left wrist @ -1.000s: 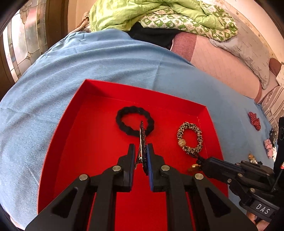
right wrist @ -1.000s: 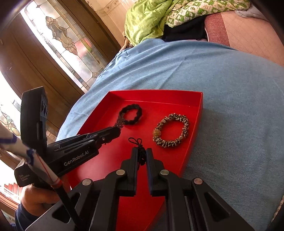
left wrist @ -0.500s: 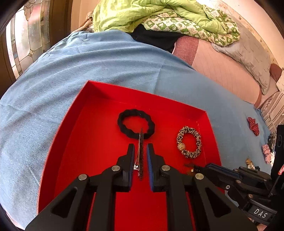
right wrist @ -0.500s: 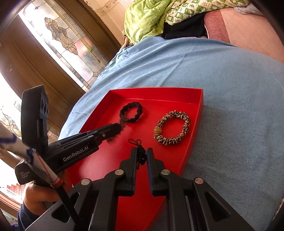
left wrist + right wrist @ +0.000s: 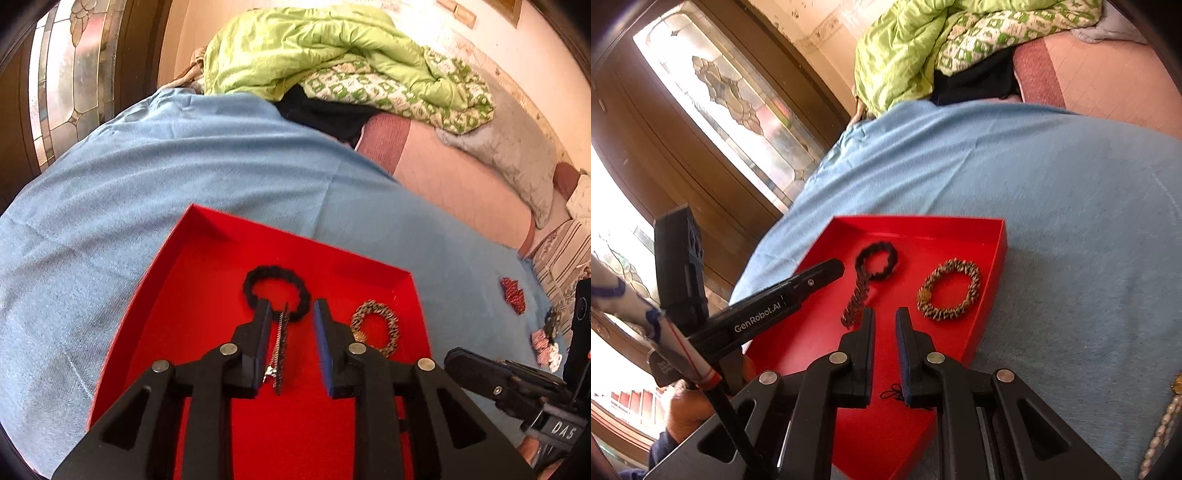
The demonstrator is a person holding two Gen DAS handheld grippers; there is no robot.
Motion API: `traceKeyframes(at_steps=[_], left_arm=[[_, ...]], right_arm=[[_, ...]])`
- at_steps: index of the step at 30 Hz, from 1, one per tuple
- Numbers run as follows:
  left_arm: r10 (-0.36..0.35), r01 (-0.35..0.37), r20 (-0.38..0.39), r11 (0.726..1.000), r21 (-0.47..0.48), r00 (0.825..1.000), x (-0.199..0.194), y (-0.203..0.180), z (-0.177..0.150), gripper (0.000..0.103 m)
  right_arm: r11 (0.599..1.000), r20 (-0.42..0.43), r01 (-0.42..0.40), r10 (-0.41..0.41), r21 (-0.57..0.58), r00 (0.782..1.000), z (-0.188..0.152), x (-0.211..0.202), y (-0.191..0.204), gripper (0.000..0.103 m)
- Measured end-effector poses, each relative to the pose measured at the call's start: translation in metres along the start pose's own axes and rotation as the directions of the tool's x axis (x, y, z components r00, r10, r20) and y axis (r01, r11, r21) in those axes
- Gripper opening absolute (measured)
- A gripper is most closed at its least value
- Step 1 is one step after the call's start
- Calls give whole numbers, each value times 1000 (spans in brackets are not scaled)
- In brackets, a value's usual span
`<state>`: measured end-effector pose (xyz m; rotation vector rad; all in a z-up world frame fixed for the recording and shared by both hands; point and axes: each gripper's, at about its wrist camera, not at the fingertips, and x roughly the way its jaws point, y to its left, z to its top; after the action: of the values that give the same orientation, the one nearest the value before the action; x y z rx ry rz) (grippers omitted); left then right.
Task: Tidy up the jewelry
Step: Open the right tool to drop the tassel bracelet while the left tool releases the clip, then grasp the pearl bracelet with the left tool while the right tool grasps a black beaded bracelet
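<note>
Bedding in blue, a cloth (image 5: 184, 177) spread over the bed, carries the red tray (image 5: 147, 295), where most of the jewelry already lies. Inside the tray a black braided bracelet (image 5: 275, 277) sits toward the far wall, with a leopard-patterned beaded bracelet (image 5: 376, 325) just beside it to the right. A dark chain (image 5: 280, 350) stretches from the black bracelet's near edge back toward the camera. A small black knotted cord (image 5: 892, 391) lies on the tray floor between the right gripper's fingers.

The left gripper (image 5: 288, 314) stands released, its jaws spread on either side of the chain and not touching it. The right gripper (image 5: 884, 314) is likewise parted over the cord, holding nothing.

Half a second ago both were clenched, the left on the chain and the right on the cord; both pieces have since been let go onto the tray.

More trinkets wait on the cloth to the right: a red piece (image 5: 513, 295) and a string of pale beads (image 5: 1160, 424).

The likely trouble is on withdrawal. The chain lies close to the left finger, so a sideways pull could snag it and drag it across the black bracelet, tangling the two. The right gripper could catch the cord in the same way.
</note>
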<state>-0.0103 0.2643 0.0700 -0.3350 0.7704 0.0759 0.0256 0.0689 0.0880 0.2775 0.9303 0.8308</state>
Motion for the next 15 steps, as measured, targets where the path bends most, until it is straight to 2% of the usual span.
traceKeyframes(at_steps=[7, 15], left_arm=[[-41, 41, 3, 999, 32, 999, 0, -23, -1, 22], [-86, 86, -2, 993, 81, 996, 3, -56, -6, 22]], right_arm=[[1000, 34, -4, 3, 30, 999, 5, -22, -8, 12], [998, 50, 31, -34, 63, 998, -1, -42, -22, 12]])
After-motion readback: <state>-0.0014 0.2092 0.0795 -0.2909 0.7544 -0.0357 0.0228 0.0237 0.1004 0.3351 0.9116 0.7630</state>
